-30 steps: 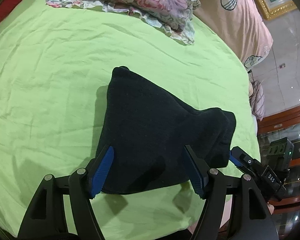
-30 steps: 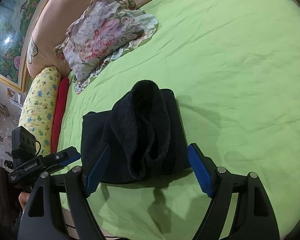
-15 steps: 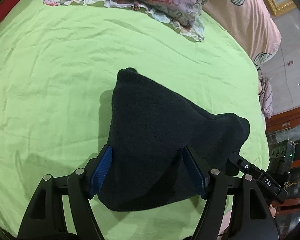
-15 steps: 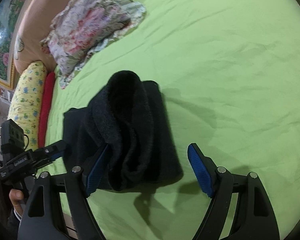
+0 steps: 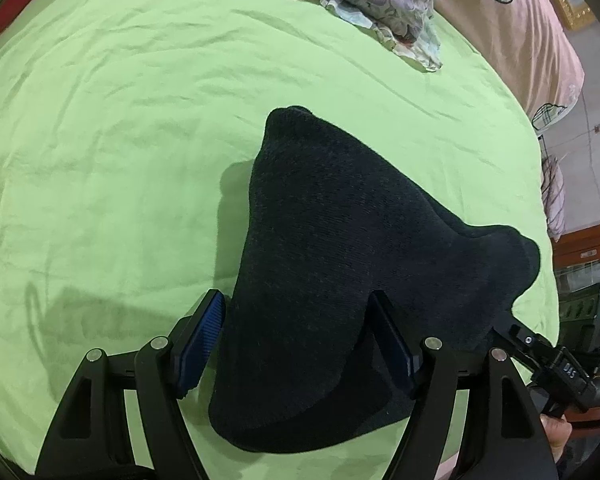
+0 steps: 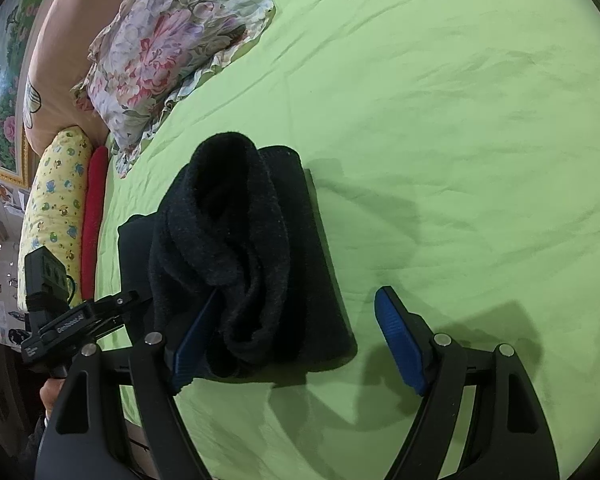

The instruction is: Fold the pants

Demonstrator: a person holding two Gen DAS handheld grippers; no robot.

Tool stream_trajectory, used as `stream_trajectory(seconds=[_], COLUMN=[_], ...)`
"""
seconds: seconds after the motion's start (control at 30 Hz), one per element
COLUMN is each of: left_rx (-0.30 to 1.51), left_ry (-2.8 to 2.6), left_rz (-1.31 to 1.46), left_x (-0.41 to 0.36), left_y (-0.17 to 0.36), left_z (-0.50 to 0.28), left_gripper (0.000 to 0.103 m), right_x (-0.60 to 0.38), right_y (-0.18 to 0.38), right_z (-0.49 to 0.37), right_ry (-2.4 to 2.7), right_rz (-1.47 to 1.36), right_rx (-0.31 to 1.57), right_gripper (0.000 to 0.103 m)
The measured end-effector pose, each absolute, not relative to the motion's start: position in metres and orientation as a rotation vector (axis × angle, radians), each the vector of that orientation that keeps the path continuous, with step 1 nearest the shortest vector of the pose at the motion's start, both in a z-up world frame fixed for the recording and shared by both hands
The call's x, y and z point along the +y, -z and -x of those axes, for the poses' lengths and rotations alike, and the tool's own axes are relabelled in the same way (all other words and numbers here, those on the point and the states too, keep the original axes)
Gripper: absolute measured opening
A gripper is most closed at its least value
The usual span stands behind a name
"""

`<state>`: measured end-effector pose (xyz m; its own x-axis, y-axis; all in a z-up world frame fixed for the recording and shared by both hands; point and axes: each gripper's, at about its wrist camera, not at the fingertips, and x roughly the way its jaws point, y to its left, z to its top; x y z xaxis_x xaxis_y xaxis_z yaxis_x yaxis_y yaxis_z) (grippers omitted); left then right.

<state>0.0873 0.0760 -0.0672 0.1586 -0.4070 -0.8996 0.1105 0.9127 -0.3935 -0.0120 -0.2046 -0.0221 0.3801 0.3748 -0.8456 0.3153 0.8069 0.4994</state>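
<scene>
The dark navy pants (image 5: pixel 340 264) lie folded in a thick bundle on the green bed sheet (image 5: pixel 100 140). My left gripper (image 5: pixel 300 344) is open, its blue pads either side of the bundle's near end, which bulges between the jaws. In the right wrist view the pants (image 6: pixel 252 248) show a rolled, fuzzy top layer on a flat folded layer. My right gripper (image 6: pixel 296 336) is open; its left pad touches the bundle's side and its right pad stands apart over bare sheet. The other gripper shows at each view's edge.
A floral pillow (image 6: pixel 168 52) lies at the head of the bed, beside a pink headboard cushion (image 5: pixel 520 28). A yellow bolster (image 6: pixel 56 208) and a red strip (image 6: pixel 94 216) lie along the bed's edge. A wooden cabinet (image 5: pixel 588 248) stands beyond the bed.
Both grippers have moved closer to the bundle. The pants now reach between the left gripper's jaws, and the right gripper has shifted right so the bundle sits by its left pad.
</scene>
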Motion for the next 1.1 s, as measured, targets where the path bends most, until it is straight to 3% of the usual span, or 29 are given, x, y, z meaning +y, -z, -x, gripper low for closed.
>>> stream_trajectory(seconds=[0.23, 0.5, 0.57, 0.9, 1.1], left_rx=[1.372, 1.373, 1.372, 1.366, 1.35], left_ry=[0.372, 0.382, 0.389, 0.405, 0.425], left_rz=[0.258, 0.267, 0.271, 0.277, 0.28], left_x=[0.076, 0.079, 0.079, 0.078, 0.08], left_y=[0.074, 0.078, 0.077, 0.067, 0.055], left_z=[-0.093, -0.095, -0.094, -0.089, -0.086], left_gripper=[0.075, 0.072, 0.066, 0.054, 0.042], right_x=[-0.201, -0.197, -0.196, -0.194, -0.188], right_y=[0.025, 0.029, 0.03, 0.029, 0.02], right_z=[0.005, 0.001, 0.001, 0.001, 0.0], right_ry=[-0.078, -0.095, -0.098, -0.09, -0.099], right_rz=[-0.686, -0.709, -0.713, -0.717, -0.707], right_rx=[1.202, 1.19, 1.191, 1.191, 1.179], right_gripper=[0.07, 0.067, 0.065, 0.06, 0.051])
